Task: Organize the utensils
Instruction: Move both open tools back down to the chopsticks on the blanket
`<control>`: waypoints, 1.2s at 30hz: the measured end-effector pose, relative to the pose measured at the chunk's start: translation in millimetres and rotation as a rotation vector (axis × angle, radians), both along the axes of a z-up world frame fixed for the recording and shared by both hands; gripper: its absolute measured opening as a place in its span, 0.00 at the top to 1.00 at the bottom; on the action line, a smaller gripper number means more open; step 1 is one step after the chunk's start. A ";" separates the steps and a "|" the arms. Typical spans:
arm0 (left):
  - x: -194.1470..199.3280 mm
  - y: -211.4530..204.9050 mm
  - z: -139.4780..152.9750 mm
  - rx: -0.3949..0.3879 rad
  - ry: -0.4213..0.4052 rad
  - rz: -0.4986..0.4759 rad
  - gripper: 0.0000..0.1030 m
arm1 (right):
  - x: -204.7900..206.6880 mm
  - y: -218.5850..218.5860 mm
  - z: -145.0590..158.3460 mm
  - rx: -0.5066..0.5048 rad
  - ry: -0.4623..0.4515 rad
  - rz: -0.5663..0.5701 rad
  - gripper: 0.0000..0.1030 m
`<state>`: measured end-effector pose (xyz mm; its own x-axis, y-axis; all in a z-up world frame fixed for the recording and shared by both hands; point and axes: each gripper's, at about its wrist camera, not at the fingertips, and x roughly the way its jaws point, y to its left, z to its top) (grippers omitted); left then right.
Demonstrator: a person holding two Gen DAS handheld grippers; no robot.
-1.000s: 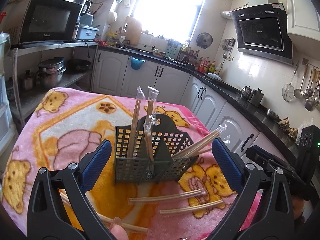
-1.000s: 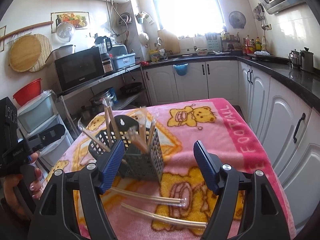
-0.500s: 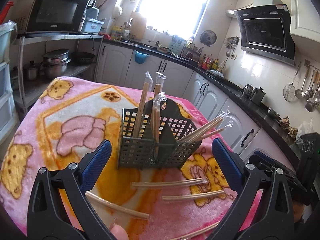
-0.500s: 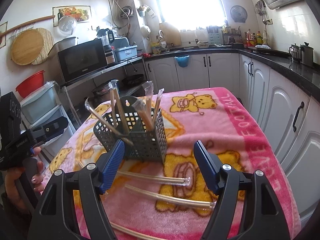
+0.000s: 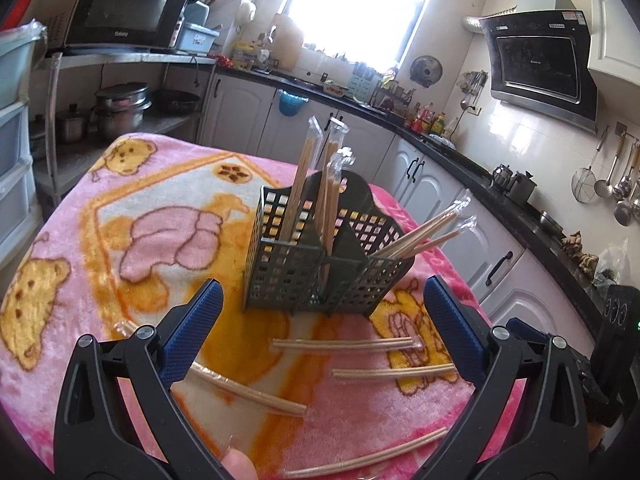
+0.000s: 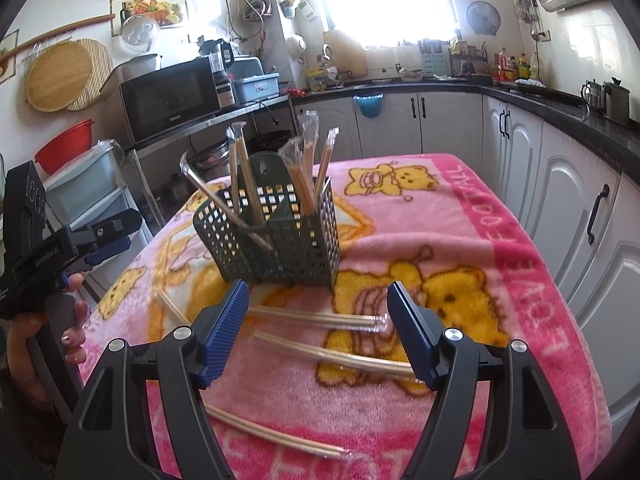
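A dark green mesh utensil holder (image 5: 320,264) (image 6: 276,236) stands on the pink bear blanket (image 5: 160,240) (image 6: 480,240), with several wrapped chopstick pairs upright or leaning in its compartments. More wrapped chopstick pairs lie flat on the blanket in front of it (image 5: 344,345) (image 5: 394,372) (image 5: 248,390) (image 5: 368,456) (image 6: 316,317) (image 6: 332,354) (image 6: 276,434). My left gripper (image 5: 320,332) hangs open above the flat pairs, nothing between its blue pads. My right gripper (image 6: 318,328) is also open, above two flat pairs. In the right wrist view the left gripper's body (image 6: 60,248) shows at the left edge, held by a hand.
White kitchen cabinets (image 6: 560,184) and a black counter run behind and to the right of the table. A metal shelf with a microwave (image 5: 128,12) and pots stands to the left. The blanket's edge drops off near the cabinets.
Both grippers have sunk and come closer to the table, so the holder and the flat chopstick pairs sit higher and larger in each view. The jaws kept the same width.
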<state>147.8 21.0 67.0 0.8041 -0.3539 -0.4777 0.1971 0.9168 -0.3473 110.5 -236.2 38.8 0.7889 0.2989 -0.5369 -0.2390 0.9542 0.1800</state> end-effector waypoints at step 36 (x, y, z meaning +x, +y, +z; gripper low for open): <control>-20.4 -0.1 -81.4 0.067 0.199 -0.015 0.10 | -42.9 -14.5 -90.8 -0.026 0.241 0.023 0.47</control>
<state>127.5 20.9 -14.4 0.6866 -0.3273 -0.6492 0.1445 0.9366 -0.3193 67.6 -250.7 -52.0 0.6303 0.2990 -0.7165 -0.2144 0.9540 0.2096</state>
